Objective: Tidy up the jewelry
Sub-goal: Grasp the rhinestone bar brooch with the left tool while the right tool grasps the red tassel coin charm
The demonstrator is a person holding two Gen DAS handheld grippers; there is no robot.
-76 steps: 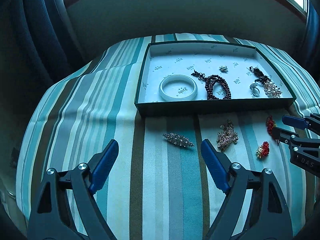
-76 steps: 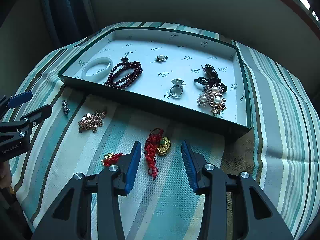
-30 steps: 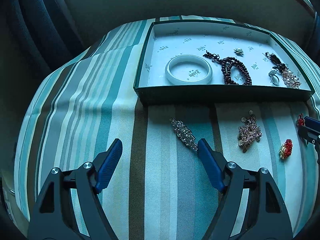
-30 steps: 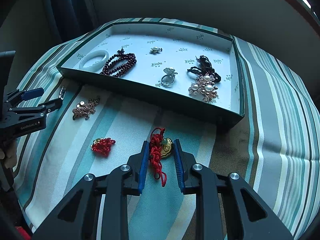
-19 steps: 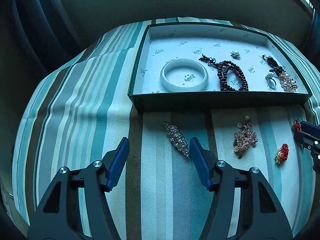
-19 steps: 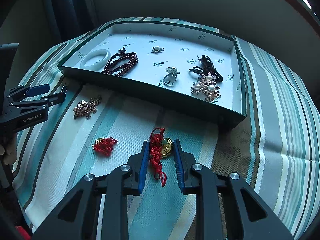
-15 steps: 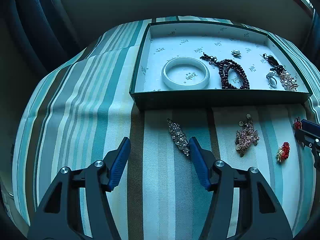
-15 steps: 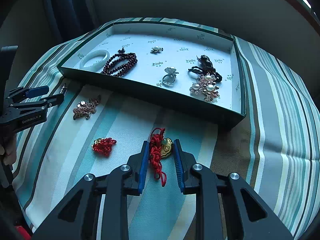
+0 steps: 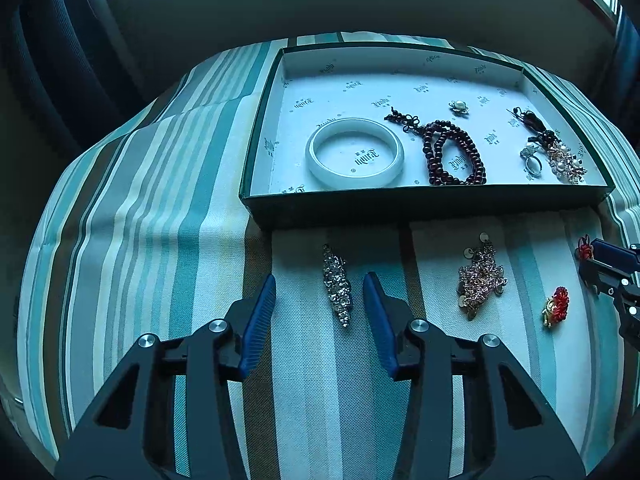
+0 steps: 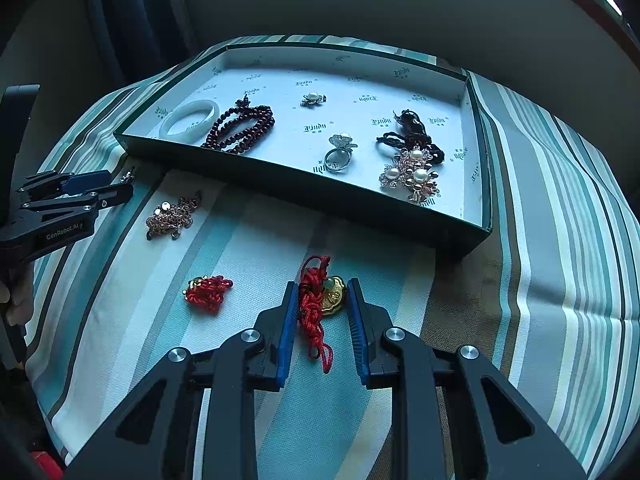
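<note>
Two grips: right gripper (image 10: 323, 300) clamped on red-cord charm (image 10: 320, 300); left gripper (image 9: 320, 292) closing, apart around rhinestone brooch (image 9: 337, 284), contact unclear.

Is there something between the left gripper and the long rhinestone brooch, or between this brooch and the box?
Nothing visible blocks the left gripper: the rhinestone brooch lies on the cloth between its closing jaws, still untouched. On the way to the box, only the near wall stands between and must be cleared.
</note>
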